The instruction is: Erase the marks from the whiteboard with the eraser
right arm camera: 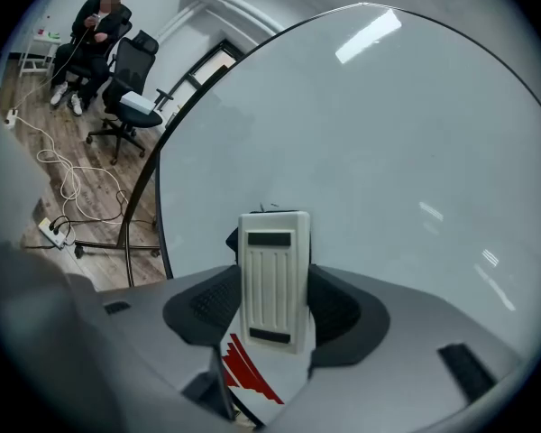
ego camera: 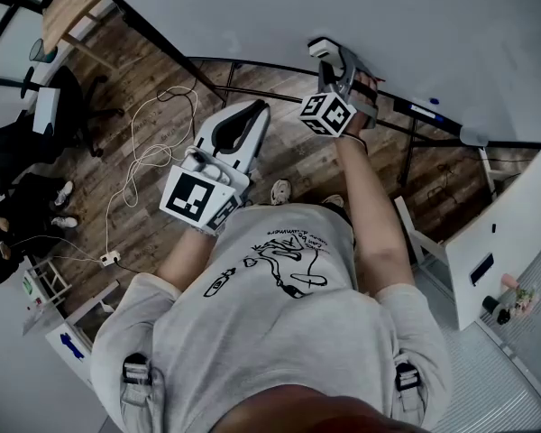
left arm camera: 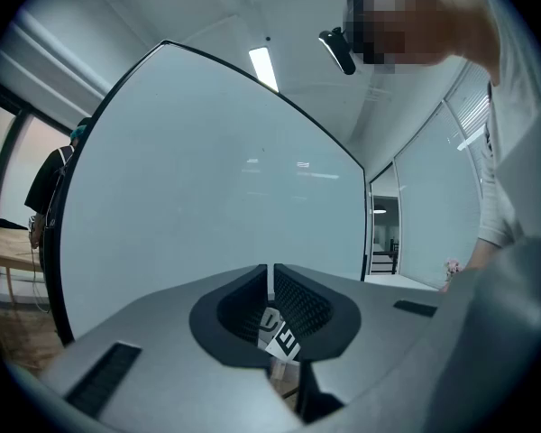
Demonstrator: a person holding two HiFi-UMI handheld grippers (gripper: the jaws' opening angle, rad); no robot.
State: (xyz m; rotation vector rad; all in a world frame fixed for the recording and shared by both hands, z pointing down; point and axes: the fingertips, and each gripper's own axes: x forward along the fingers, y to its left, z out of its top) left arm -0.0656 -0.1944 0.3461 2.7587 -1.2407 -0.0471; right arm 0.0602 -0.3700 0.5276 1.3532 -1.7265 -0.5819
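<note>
Right tongs (right arm camera: 275, 309) are pinching the eraser (right arm camera: 272, 260) by its long sides, ribbed back toward the camera and pad side facing the whiteboard (right arm camera: 388, 152). I can't tell if it's actually touching. Left tongs (left arm camera: 270, 298) are pressed together on nothing, held back from the whiteboard. My worry is that a hard push could twist the eraser out of that side grip. The right gripper view shows the pinch. Only the head view shows both arms. I can't spot any marks.

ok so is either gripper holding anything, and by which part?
The right gripper clamps the eraser across its two long sides, ribbed back toward the camera. The left gripper is shut with nothing in it.
</note>
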